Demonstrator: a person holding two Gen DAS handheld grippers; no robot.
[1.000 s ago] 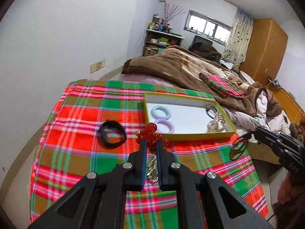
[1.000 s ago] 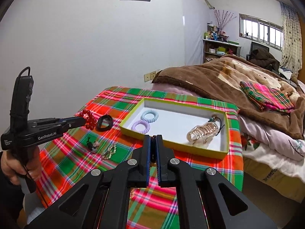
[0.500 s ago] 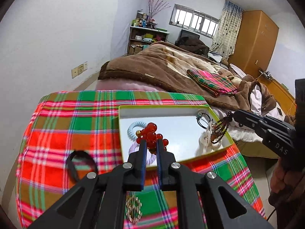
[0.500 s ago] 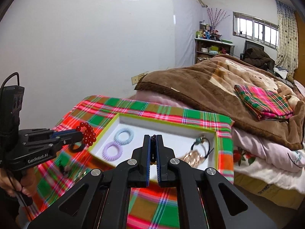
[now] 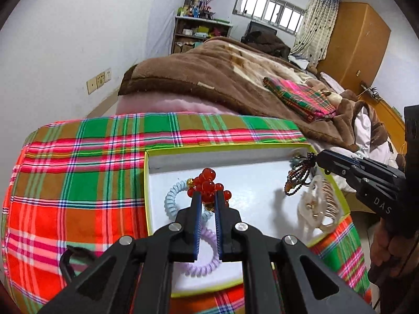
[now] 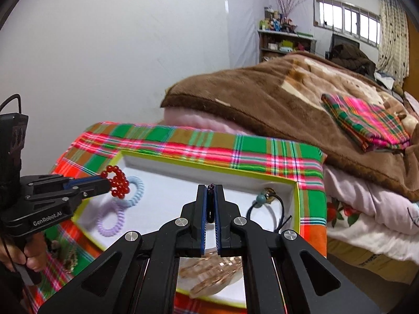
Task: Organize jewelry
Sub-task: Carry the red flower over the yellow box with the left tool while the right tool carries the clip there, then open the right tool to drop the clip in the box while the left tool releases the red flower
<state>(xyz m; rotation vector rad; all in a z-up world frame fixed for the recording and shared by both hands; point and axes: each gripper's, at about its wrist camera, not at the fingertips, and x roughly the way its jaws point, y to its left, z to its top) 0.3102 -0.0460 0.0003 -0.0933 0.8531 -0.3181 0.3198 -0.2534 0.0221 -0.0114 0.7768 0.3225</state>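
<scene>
Dangling dark beads (image 5: 298, 178), left view only

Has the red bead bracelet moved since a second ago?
Yes. The red bead bracelet, carried by the left hand-held gripper, went from above the plaid cloth to over the tray.

Plaid-clothed table (image 5: 78, 172) with yellow-rimmed tray (image 5: 146, 183), black band (image 5: 65, 259) beside it

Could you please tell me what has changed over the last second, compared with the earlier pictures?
Both grippers have come forward from over the plaid cloth to above the tray: the left gripper carrying the red bead bracelet, the right gripper the dark bead bracelet. Both grips stayed shut; the tray's contents lie unchanged.
</scene>
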